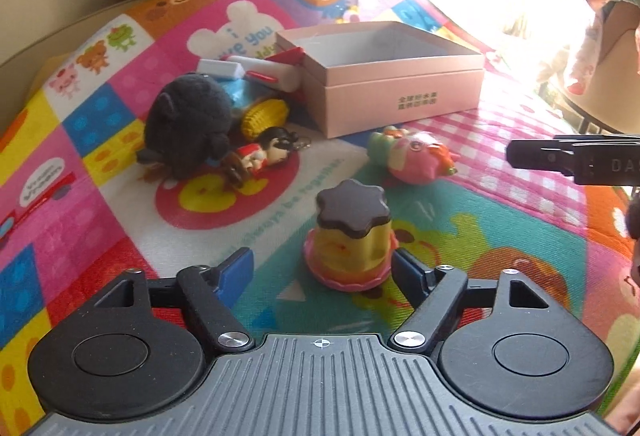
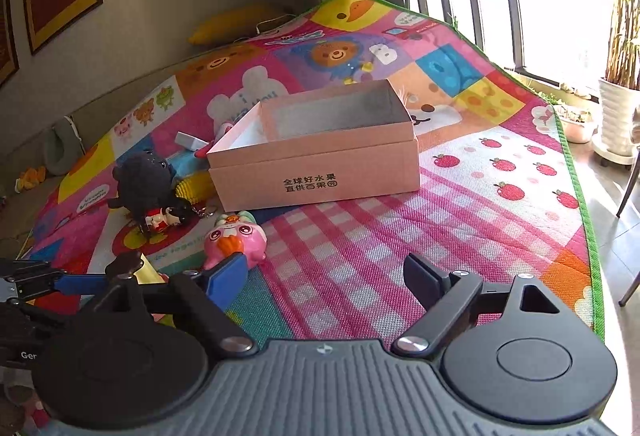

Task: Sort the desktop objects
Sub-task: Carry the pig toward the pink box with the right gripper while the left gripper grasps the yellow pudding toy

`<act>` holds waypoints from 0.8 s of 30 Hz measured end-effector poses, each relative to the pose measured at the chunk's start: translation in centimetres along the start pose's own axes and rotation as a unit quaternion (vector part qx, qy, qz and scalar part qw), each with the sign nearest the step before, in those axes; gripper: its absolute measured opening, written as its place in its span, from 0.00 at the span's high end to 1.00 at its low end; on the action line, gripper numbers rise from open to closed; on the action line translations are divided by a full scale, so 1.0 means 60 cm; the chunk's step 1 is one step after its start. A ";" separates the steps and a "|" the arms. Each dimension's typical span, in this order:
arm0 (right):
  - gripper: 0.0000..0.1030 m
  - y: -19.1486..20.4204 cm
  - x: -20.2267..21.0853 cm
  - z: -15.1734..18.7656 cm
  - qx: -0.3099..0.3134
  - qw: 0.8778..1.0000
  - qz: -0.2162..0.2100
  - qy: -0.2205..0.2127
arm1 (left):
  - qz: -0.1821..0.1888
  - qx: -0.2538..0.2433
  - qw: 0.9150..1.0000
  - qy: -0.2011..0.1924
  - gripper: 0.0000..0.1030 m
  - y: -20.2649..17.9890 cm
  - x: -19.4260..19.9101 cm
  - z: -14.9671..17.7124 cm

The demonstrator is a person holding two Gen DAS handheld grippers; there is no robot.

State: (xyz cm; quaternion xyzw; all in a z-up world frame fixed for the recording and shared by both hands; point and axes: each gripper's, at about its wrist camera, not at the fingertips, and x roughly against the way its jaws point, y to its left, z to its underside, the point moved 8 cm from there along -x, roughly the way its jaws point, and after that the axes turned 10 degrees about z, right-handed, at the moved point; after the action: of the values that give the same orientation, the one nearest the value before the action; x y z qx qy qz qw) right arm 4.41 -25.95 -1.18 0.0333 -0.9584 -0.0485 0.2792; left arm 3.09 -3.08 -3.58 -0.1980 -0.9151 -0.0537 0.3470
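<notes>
Plainly the sorting had barely begun: the pink box (image 2: 316, 172) at the centre of the right wrist view looked empty inside, sitting on the patchwork mat (image 2: 460, 220) with every toy outside it. Left of the box lay the black plush (image 1: 186, 124), below the box the pink squishy toy (image 1: 416, 156), and low in the left wrist frame the pudding toy (image 1: 352, 244), all unsorted. The left gripper (image 1: 324, 268) hovered with jaws spread on either side of the pudding toy, not yet clamped, while the right gripper (image 2: 324, 276) hung released over the mat, grasping nothing.
</notes>
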 end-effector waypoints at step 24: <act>0.53 0.140 -0.111 -0.024 0.115 0.989 -0.066 0.071 | 0.022 -0.013 0.999 -0.036 0.03 -0.004 0.011 -0.002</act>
State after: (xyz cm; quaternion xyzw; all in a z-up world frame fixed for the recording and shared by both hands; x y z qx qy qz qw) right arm 10.47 -17.10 -2.57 0.1320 -0.9312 0.0459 0.3367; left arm 2.61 -3.08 -3.04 -0.2242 -0.9217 -0.0510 0.3123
